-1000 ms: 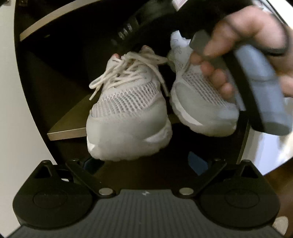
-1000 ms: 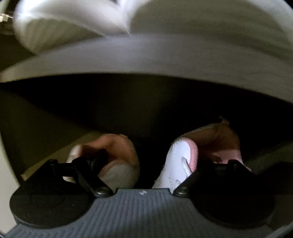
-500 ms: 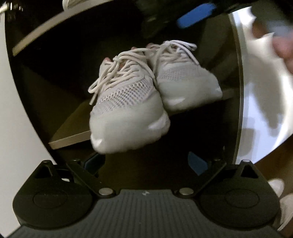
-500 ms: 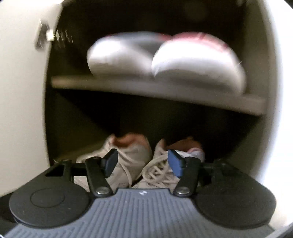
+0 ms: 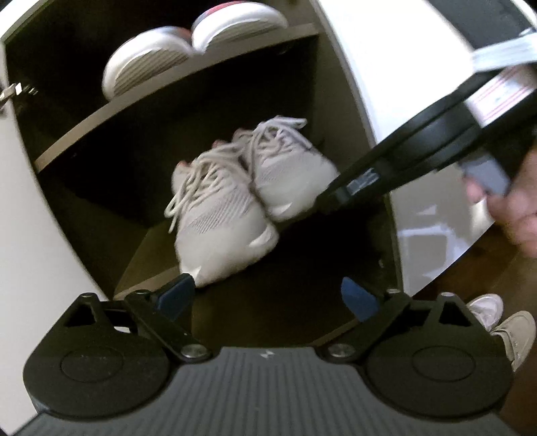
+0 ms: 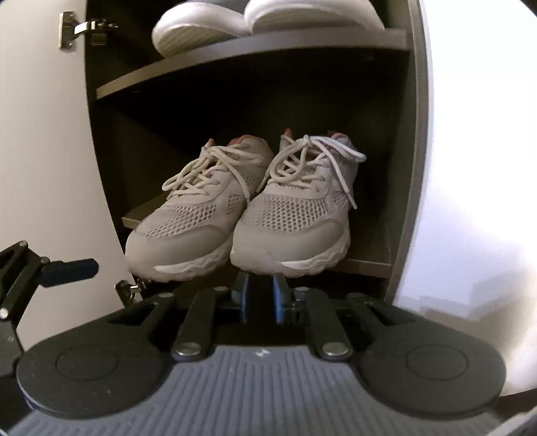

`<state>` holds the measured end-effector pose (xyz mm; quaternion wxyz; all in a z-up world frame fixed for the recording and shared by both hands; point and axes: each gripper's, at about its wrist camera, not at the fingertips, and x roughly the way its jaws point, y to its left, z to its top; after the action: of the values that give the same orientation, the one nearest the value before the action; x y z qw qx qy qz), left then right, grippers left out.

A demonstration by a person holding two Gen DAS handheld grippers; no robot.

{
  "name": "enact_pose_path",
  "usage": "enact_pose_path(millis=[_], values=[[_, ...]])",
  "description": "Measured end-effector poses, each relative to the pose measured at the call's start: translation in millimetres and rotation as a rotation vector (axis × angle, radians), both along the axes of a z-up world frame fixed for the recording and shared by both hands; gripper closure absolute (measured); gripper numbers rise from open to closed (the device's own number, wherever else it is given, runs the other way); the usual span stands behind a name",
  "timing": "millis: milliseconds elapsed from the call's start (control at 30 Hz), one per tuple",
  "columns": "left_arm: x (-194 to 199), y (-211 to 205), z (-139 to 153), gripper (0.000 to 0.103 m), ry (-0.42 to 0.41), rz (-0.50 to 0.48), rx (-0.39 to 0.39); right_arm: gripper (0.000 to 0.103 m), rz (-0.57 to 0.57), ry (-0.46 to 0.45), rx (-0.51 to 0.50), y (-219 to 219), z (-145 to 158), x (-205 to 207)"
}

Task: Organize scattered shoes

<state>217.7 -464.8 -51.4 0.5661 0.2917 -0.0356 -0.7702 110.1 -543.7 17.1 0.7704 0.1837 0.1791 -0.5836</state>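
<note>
A dark-lined shoe cabinet (image 6: 401, 161) with white outer panels stands open, its interior split by shelves. On the lower shelf (image 6: 362, 266) a pair of pale grey mesh sneakers sits side by side, toes facing out toward the room and poking slightly past the shelf's front edge; the left sneaker (image 6: 188, 231) and the right sneaker (image 6: 292, 224) are touching along their inner sides, white laces loose across both. On the upper shelf (image 6: 241, 53) a second pair of white shoes (image 6: 261, 23) rests together, only their soles and rims visible from below.

In front of the cabinet, the right tongs (image 6: 261, 296) hang just below the toes of the grey pair, blue pads pressed together with nothing between them. The left tongs (image 5: 268, 296) are spread wide and empty, one blue pad close to the toe of the left sneaker, whether touching it cannot be told. The person's right hand (image 5: 513, 214) appears blurred at the edge of the left wrist view, wrapped around its tool's grey handle.

Down on the dark wooden floor (image 5: 476, 268) beside the cabinet, two more light-coloured shoes (image 5: 503, 322) lie near each other. A metal door hinge (image 6: 80, 32) is fixed at the cabinet's upper left edge.
</note>
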Motion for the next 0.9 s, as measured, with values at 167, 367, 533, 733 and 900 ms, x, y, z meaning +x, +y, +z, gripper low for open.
enact_pose_path(millis=[167,367,533,733,900], values=[[-9,-15,0,0.006,-0.012,0.011,-0.052,0.091,-0.042,-0.021,0.021,-4,-9,-8],[0,6,8,0.012,0.017,-0.012,-0.024,0.091,-0.033,-0.053,0.027,-1,-11,-23],[14,11,-3,0.044,0.040,0.087,0.008,0.091,-0.020,-0.073,0.000,9,-12,-32],[23,-6,8,0.063,0.134,0.148,0.022,0.090,0.001,-0.101,0.000,17,-7,-28],[23,-20,7,0.063,0.129,0.145,0.022,0.090,0.027,-0.092,-0.006,19,-5,-19]])
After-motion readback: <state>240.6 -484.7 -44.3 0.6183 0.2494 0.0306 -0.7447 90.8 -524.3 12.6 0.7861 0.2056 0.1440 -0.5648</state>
